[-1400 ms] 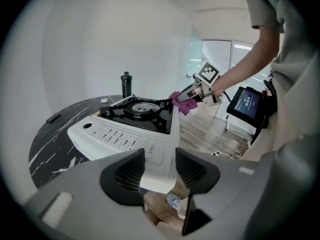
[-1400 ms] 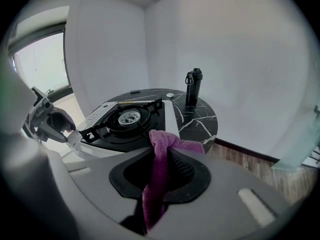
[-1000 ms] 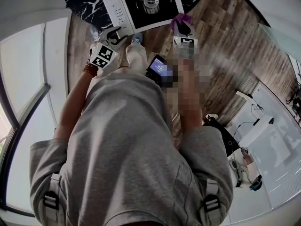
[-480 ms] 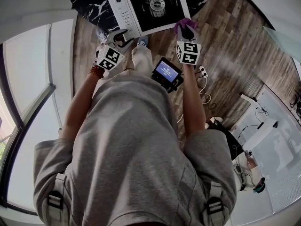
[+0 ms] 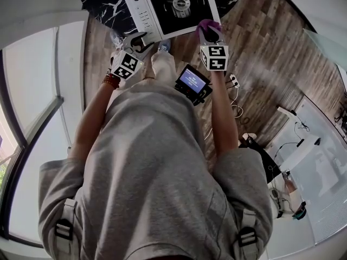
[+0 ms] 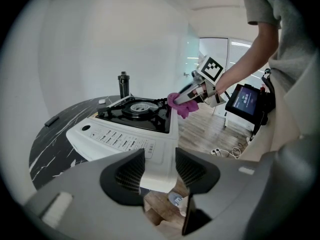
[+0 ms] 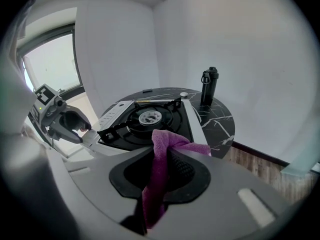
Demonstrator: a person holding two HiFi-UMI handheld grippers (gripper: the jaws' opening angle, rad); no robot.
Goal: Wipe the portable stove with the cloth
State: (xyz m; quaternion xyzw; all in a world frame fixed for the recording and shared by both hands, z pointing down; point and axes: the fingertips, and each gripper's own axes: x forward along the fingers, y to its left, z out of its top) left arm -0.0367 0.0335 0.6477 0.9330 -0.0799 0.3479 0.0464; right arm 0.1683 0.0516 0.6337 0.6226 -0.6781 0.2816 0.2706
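Note:
The portable stove (image 5: 142, 10), white with a black top and a round burner, sits on a dark marble table (image 5: 103, 7). My left gripper (image 5: 142, 38) is closed on the stove's near left corner; in the left gripper view the white corner (image 6: 159, 171) fills the gap between the pads. My right gripper (image 5: 210, 31) is shut on a purple cloth (image 5: 209, 25), held at the stove's near right corner. In the right gripper view the cloth (image 7: 160, 154) hangs out of the jaws, with the stove (image 7: 145, 119) beyond. Whether the cloth (image 6: 181, 104) touches the stove's rim (image 6: 172, 124) I cannot tell.
A black bottle (image 7: 208, 86) stands on the table behind the stove, with a small white object (image 7: 184, 94) beside it. A small screen (image 5: 192, 81) hangs at the person's waist. A power strip and cable (image 5: 234, 83) lie on the wooden floor to the right.
My right gripper has carried the purple cloth a little closer to the stove's near right corner. The left gripper has stayed on the stove's corner.

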